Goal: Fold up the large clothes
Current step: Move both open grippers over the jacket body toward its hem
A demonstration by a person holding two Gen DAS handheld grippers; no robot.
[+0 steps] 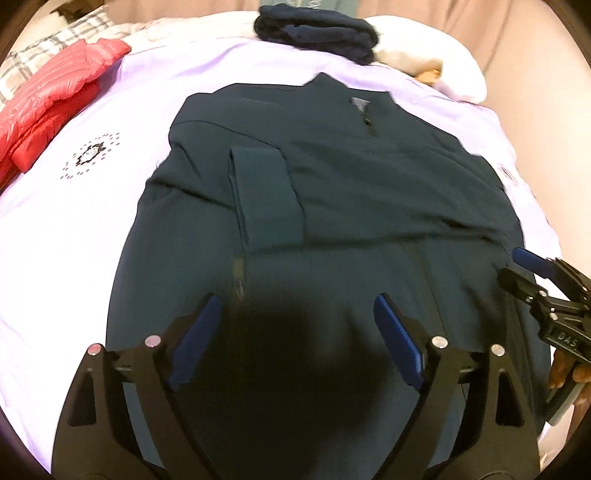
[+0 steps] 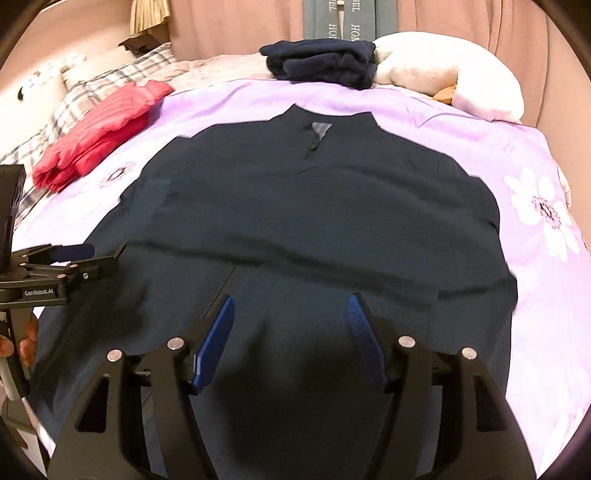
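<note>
Jacket (image 2: 314, 206) lies flat on lilac bedspread (image 2: 461, 140).

Garment: a dark teal jacket (image 1: 332, 206) lay spread on the bed, collar at the far end, one cuffed sleeve folded across its chest.
Left gripper: the left gripper (image 1: 299, 314) hovered over the jacket's near hem, blue pads wide apart with nothing between them.
Right gripper: the right gripper (image 1: 517, 266) reached in at the jacket's right edge; its jaw state was unclear.
Bedding: a lilac flowered sheet (image 1: 74, 221) lay under the jacket.
Surroundings: a folded red puffer jacket (image 1: 55, 103) sat at far left; a folded navy garment (image 1: 317, 31) at the far end.
</note>
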